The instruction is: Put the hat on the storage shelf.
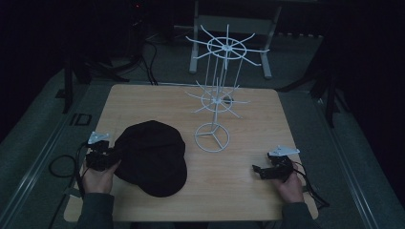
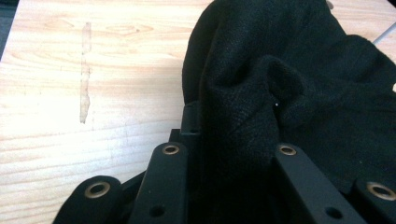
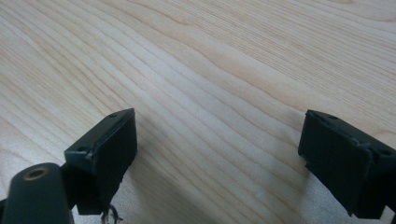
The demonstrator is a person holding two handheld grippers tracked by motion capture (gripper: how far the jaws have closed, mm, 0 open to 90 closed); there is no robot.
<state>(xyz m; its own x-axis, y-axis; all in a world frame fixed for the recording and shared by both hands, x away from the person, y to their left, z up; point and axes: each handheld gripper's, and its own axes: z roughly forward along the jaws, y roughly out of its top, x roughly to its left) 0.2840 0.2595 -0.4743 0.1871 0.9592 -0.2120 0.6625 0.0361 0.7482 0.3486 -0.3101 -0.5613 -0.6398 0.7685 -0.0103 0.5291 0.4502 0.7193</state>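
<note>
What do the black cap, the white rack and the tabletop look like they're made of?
Black cap: woven matte fabric, since the weave and soft folds show. White spoked rack: thin wire, probably painted metal. Light tabletop: wood or wood-look laminate, with visible grain lines.

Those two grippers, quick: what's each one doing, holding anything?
Left gripper: jaws closed on the edge of the black cap.
Right gripper: jaws open, holding nothing, over the wooden table.

white wire rack | upright, mid wooden table (two tiers)
</note>
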